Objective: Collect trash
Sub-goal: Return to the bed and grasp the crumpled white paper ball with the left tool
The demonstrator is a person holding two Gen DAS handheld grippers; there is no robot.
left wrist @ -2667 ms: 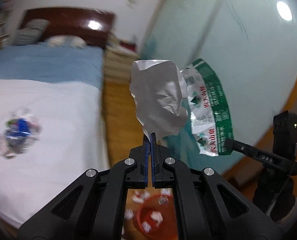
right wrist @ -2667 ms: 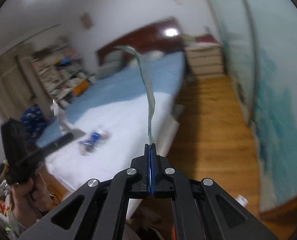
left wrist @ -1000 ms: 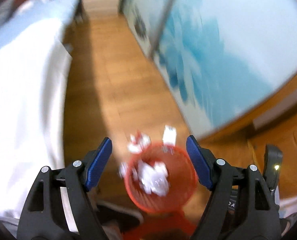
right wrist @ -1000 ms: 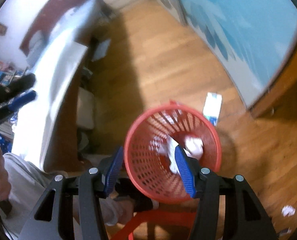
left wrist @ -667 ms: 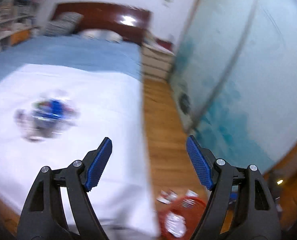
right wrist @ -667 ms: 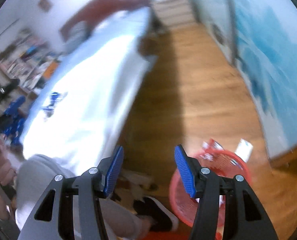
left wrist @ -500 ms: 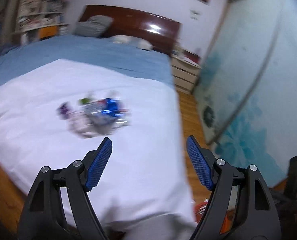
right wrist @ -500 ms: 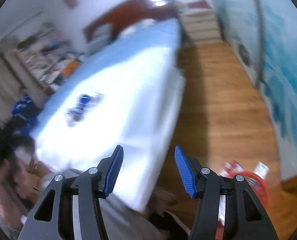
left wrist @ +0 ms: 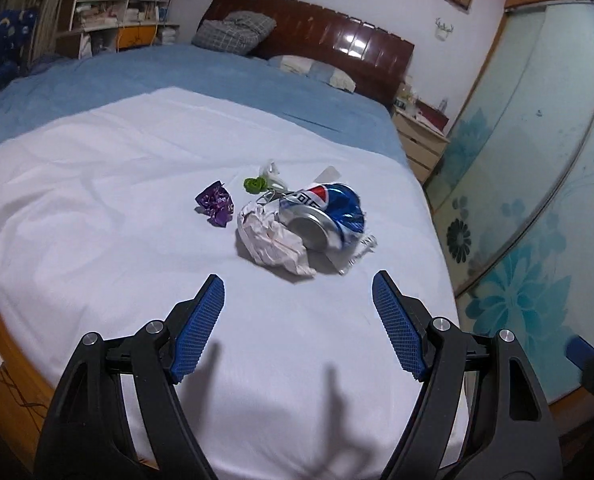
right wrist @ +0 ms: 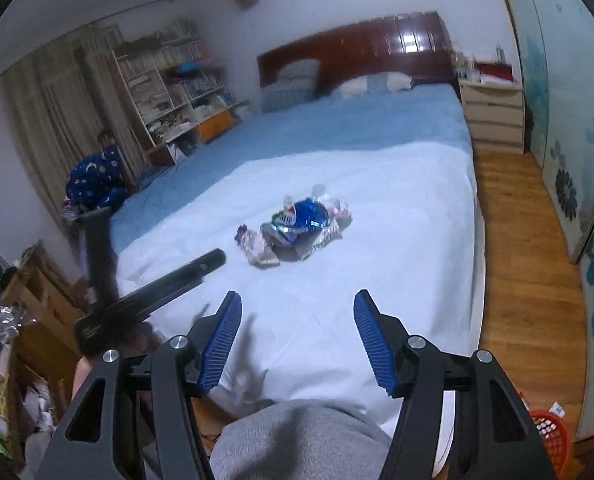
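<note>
A small heap of trash lies on the white sheet (left wrist: 97, 200) of the bed. In it are a crushed blue cola can (left wrist: 325, 216), a crumpled white paper (left wrist: 271, 240), a purple wrapper (left wrist: 217, 204) and a green scrap (left wrist: 253, 185). My left gripper (left wrist: 297, 280) hangs open just short of the heap, nothing between its blue pads. My right gripper (right wrist: 298, 298) is farther back over the bed's foot; its jaws are opening and hold nothing. From there the can (right wrist: 303, 216) shows ahead, and a black finger of the left gripper (right wrist: 201, 266) reaches in from the left.
A red mesh basket (right wrist: 549, 436) stands on the wooden floor (right wrist: 525, 260) at lower right, beside the flowered glass doors (right wrist: 577, 160). A grey-clad leg (right wrist: 297, 436) sits under my right gripper. Bedside drawers (right wrist: 495, 118), a headboard and bookshelves (right wrist: 169, 88) ring the bed.
Both grippers, earlier shut on a foil wrapper and a green label, opened over the red basket and now stand empty. Both views swung up from the basket to the bed's trash heap.
</note>
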